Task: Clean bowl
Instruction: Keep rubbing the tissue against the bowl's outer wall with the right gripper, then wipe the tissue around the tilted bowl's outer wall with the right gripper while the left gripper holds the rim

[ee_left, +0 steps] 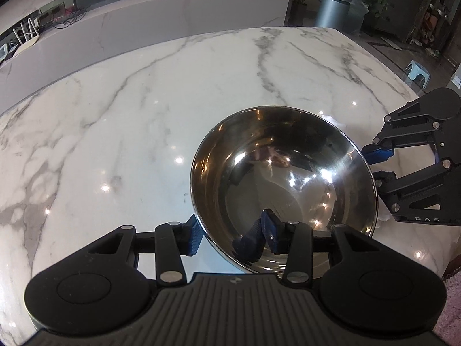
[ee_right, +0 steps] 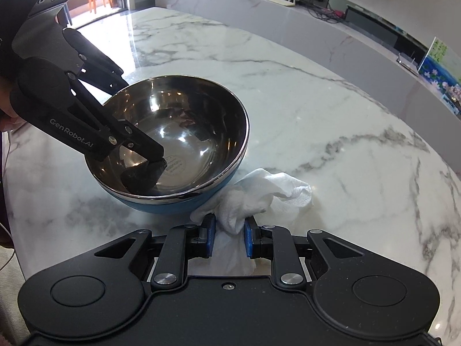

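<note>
A steel bowl (ee_left: 288, 173) with a blue outside (ee_right: 173, 204) stands on the marble table. My left gripper (ee_left: 232, 235) straddles its near rim, one blue pad outside the wall and the other inside against the steel, so it is shut on the bowl. In the right wrist view its inner finger (ee_right: 149, 158) reaches down into the bowl (ee_right: 196, 127). My right gripper (ee_right: 230, 236) is shut on a crumpled white paper towel (ee_right: 259, 190), which lies on the table just right of the bowl. In the left wrist view the right gripper (ee_left: 374, 165) sits outside the bowl's right rim.
The white marble table (ee_left: 144, 101) stretches far beyond the bowl. A long marble counter (ee_left: 173, 14) with a router, cables and picture frames runs behind it. A grey bin (ee_left: 331, 8) and a small blue stool (ee_left: 416, 72) stand past the table's far corner.
</note>
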A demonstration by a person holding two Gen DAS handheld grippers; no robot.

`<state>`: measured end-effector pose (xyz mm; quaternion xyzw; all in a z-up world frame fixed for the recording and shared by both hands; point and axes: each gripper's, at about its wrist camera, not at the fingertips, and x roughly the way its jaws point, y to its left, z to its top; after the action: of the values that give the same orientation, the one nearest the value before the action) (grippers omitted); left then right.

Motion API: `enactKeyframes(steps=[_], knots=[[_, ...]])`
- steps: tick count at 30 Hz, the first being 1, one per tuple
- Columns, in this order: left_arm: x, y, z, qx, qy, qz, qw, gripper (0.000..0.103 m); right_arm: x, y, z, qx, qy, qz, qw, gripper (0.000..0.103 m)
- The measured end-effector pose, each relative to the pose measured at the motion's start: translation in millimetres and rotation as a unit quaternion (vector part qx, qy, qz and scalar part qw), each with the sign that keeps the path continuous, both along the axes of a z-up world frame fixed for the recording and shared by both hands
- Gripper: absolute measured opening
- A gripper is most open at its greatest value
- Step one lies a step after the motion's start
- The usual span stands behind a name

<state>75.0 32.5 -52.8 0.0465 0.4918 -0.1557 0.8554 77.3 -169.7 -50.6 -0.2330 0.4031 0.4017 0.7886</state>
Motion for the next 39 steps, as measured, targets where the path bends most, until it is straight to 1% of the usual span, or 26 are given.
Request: enactKeyframes(steps=[5,11,13,20,24,27,32,36,39], knots=[[-0.5,-0.6,0.8,0.008,-0.005,-0.016,0.9998,0.039,2.8,-7.0,9.2,0.019,-0.021,-0.019,0.999,0.019],[-1.3,-4.0,1.8,0.020,-0.013,-0.046,0.9987,0.039,8.8,-21.6,30.1,0.076,-0.051,-0.053,0.994,0.019],[-1.5,-5.9,1.9,0.024,-0.016,-0.057,0.9980,0.039,10.2,-23.5,32.8,0.082,-0.053,-0.053,0.994,0.019],[-1.6,-7.7,1.4,0.029,-0.021,-0.079,0.9963,0.039,13.1,-24.6,29.0,0.078,-0.038,-0.046,0.995,0.019],[-1.6,-7.5,1.0,0.030,-0.022,-0.080,0.9961,0.039,12.9,-22.3,23.4,0.069,-0.026,-0.041,0.996,0.019],[-1.6,-6.6,1.4,0.031,-0.022,-0.078,0.9962,0.039,11.6,-20.0,19.0,0.058,-0.011,-0.028,0.998,0.019],[0.0,-2.8,1.5,0.031,-0.021,-0.069,0.9969,0.039,3.7,-12.0,13.2,0.042,0.016,0.014,0.999,0.019],[0.7,-2.5,1.3,0.032,-0.022,-0.068,0.9969,0.039,1.3,-8.7,9.6,0.034,0.023,0.026,0.999,0.019],[-1.8,-5.9,1.4,0.032,-0.022,-0.066,0.9971,0.039,1.2,-8.4,9.5,0.034,0.015,0.023,0.999,0.019]])
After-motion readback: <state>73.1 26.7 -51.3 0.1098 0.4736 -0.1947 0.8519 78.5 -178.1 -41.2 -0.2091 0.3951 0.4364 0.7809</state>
